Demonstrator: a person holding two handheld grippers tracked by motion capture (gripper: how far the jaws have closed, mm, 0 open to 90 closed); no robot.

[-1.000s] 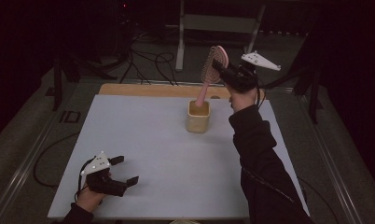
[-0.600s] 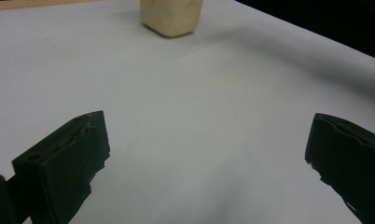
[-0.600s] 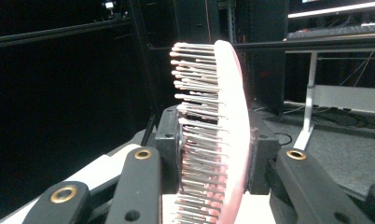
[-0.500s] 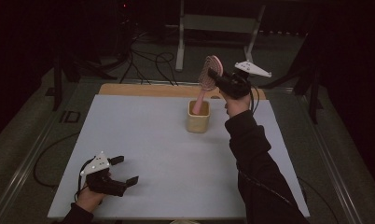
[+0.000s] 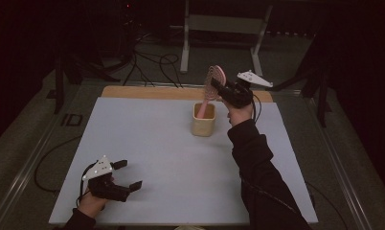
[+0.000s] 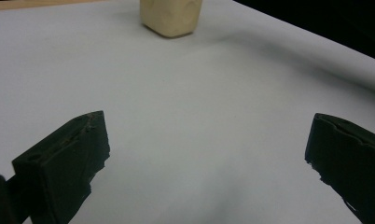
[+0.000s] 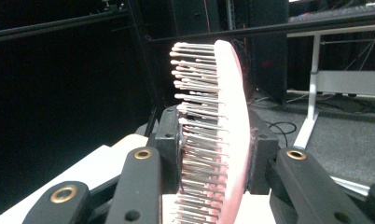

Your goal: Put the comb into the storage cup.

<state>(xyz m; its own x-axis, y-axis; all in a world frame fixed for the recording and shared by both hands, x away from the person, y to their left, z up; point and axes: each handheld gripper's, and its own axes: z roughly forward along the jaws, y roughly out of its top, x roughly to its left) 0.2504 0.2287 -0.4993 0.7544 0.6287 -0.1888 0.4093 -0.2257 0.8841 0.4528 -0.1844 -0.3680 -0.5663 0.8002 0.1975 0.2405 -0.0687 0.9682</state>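
Observation:
A pink hairbrush (image 5: 212, 82) stands nearly upright, its handle end down inside a cream cup (image 5: 203, 120) at the table's far middle. My right gripper (image 5: 220, 88) is shut on the brush head. In the right gripper view the brush (image 7: 225, 135) with its metal bristles sits clamped between the two jaws of the right gripper (image 7: 213, 147). My left gripper (image 5: 126, 175) rests near the table's front left corner, open, with nothing between its jaws. In the left gripper view, past the left gripper (image 6: 204, 154), the cup (image 6: 170, 17) stands far ahead on the white tabletop.
The white tabletop (image 5: 147, 143) has a wooden strip (image 5: 147, 92) along its far edge. Beyond the table stand a metal stand (image 5: 224, 28) and cables (image 5: 152, 60) on the dark floor.
My right gripper has come down with the brush, and the handle has sunk deeper into the cup. The left gripper has stayed put.

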